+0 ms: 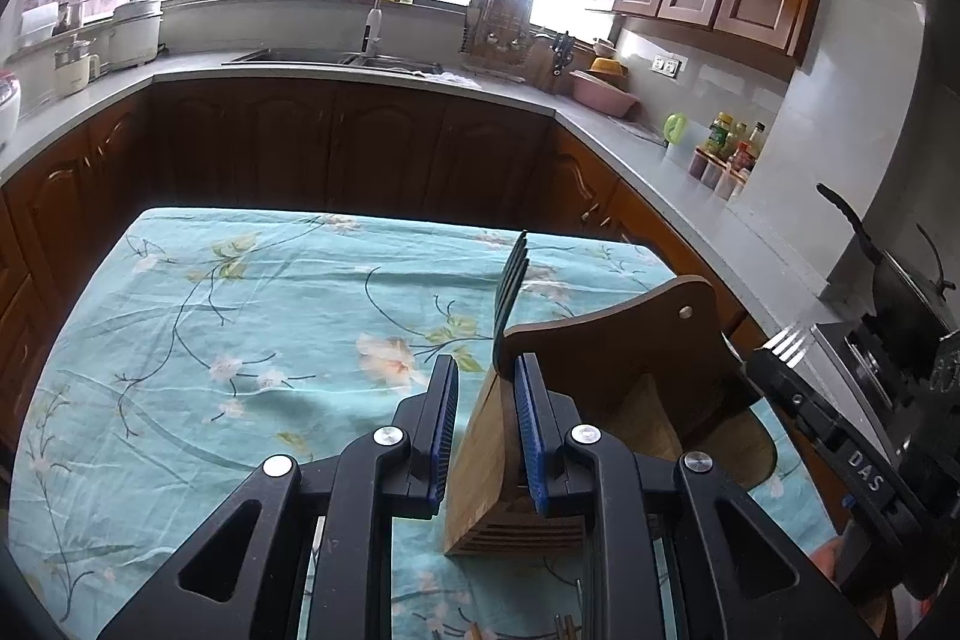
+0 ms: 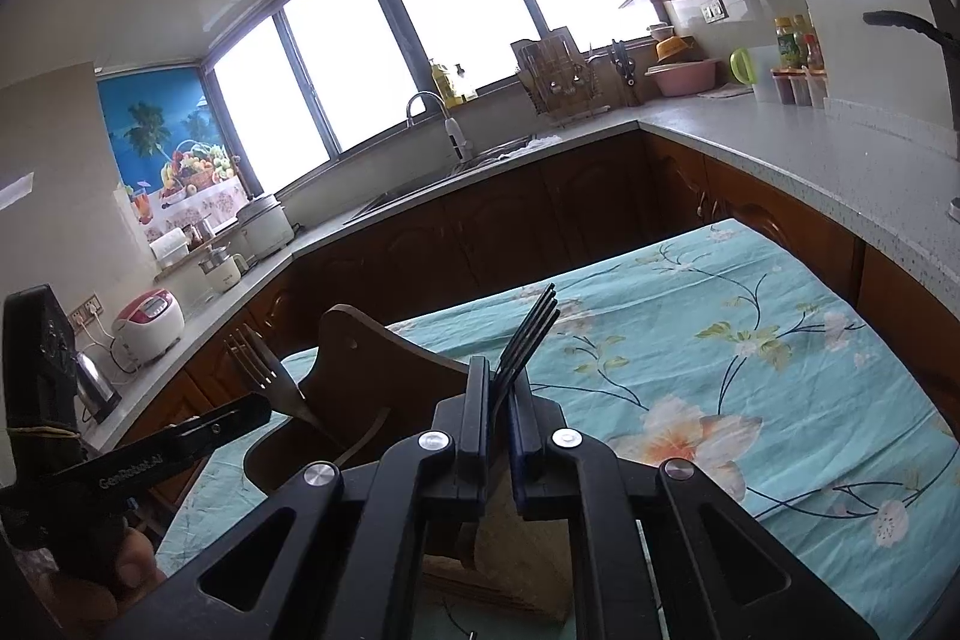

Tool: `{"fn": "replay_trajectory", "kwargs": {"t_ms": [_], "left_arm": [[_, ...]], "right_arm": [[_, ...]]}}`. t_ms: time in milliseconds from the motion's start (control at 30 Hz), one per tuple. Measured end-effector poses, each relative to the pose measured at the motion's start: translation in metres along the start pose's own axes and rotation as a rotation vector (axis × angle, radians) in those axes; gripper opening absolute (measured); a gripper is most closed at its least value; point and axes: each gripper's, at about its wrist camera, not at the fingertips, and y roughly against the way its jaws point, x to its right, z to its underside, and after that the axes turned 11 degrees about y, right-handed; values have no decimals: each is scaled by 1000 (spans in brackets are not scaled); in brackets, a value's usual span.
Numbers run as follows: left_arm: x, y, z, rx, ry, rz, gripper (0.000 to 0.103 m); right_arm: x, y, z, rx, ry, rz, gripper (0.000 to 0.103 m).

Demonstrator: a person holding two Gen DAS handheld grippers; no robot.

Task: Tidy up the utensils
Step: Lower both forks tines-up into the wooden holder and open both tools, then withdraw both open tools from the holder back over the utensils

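Observation:
A wooden utensil holder (image 1: 606, 388) with a dark curved back stands on the floral tablecloth (image 1: 240, 340). In the left wrist view, my left gripper (image 1: 486, 370) holds a dark fork (image 1: 510, 280), tines up, beside the holder's light wooden block. In the right wrist view, my right gripper (image 2: 498, 382) is shut on a dark fork (image 2: 528, 334), tines up, above the holder (image 2: 360, 370). A second fork (image 2: 264, 370) stands in the holder by the other gripper's arm (image 2: 150, 460). The right gripper's arm (image 1: 840, 436) and silver fork tines (image 1: 792, 340) show at right.
The table sits in a U-shaped kitchen with grey counters (image 1: 690, 160) and dark wood cabinets. Sink and faucet (image 1: 372, 22) are behind. Bottles (image 1: 732, 148), a pink basin (image 1: 603, 97), rice cookers (image 2: 150, 322) and a kettle (image 2: 96, 382) stand on the counters.

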Motion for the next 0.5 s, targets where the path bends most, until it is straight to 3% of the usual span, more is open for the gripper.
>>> {"fn": "replay_trajectory", "kwargs": {"t_ms": [167, 300, 400, 433, 500], "left_arm": [[-2, -3, -3, -10, 16, -2, 20], [-3, 2, -2, -15, 24, -6, 27], [-6, 14, 3, -12, 30, -21, 62], [-7, 19, 5, -9, 36, -26, 74], [-13, 32, 11, -3, 45, -35, 77]], "right_arm": [[1, 1, 0, -2, -2, 4, 14], [5, 6, 1, 4, -7, 10, 36], [6, 10, 1, 5, -12, 8, 38], [6, 12, 2, 3, -14, 7, 42], [6, 18, 2, 7, -23, -3, 50]]}}
